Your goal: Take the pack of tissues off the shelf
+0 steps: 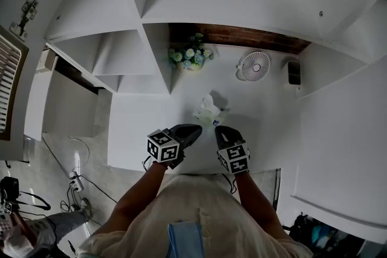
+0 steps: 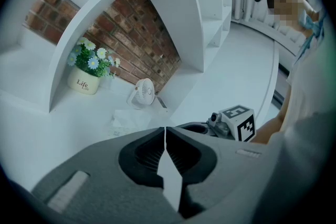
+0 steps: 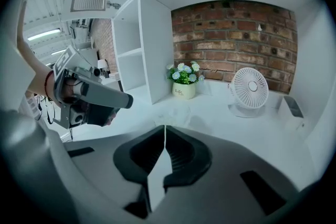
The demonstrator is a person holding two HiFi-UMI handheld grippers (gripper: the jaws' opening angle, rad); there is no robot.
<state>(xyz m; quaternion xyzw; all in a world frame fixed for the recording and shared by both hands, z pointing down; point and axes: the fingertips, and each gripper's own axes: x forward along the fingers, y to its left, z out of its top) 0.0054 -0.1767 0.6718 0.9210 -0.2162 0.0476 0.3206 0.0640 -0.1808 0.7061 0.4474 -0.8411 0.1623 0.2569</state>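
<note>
Nearest, the person's pale shirt (image 1: 199,220) fills the bottom of the head view, with both forearms reaching forward. The left gripper (image 1: 192,128) and the right gripper (image 1: 222,130) hang side by side over the front of the white shelf (image 1: 266,124), close together but apart. In the left gripper view its fingers (image 2: 147,152) are pressed together with nothing between them. The right gripper view shows the same: fingers (image 3: 144,152) closed tip to tip and empty.

Just beyond the two tips, between them, the pack of tissues (image 1: 208,109) lies on the shelf with a tissue sticking up; neither gripper touches it. Farther back, against the brick wall (image 3: 236,34), stand a pot of flowers (image 1: 190,57), a small white fan (image 1: 254,66) and, to the right, a dark device (image 1: 294,72).
</note>
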